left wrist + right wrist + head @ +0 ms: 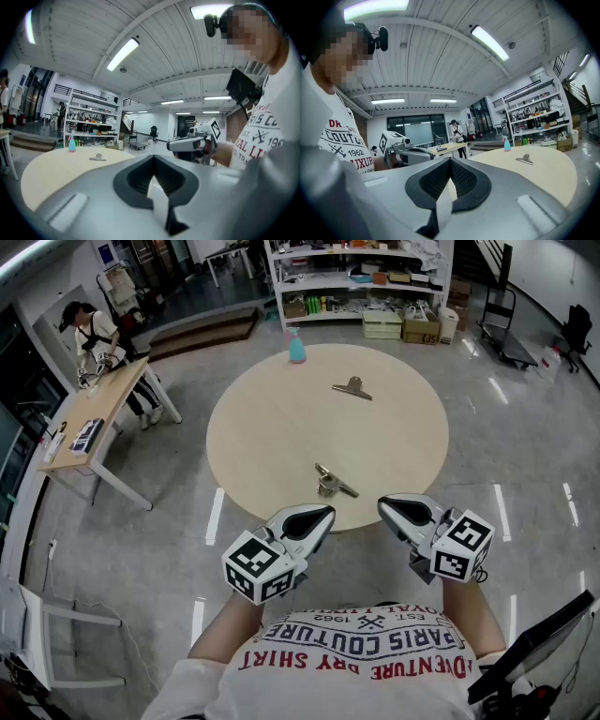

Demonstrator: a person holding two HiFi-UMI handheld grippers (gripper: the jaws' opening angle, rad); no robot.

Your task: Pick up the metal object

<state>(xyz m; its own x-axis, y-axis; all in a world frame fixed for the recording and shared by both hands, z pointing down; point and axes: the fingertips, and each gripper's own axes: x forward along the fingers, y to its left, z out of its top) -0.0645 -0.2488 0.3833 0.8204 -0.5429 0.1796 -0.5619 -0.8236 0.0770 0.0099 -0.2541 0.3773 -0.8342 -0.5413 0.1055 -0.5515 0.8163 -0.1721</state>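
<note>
Two metal objects lie on the round beige table (262, 427). A folded metal clip (334, 483) sits near the front edge, just beyond both grippers. A second metal clip (352, 388) lies at the far side, and it also shows as the clip (98, 157) and the clip (525, 160) in the gripper views. My left gripper (323, 515) and right gripper (386, 507) hover side by side in front of the table's near edge. Both are shut with nothing between their pads. The near clip is hidden in both gripper views.
A blue spray bottle (296, 348) stands at the table's far edge. A wooden desk (94, 418) with a person (94, 334) beside it is on the left. Shelves with boxes (366, 287) line the back wall, and a monitor edge (534, 652) sits at lower right.
</note>
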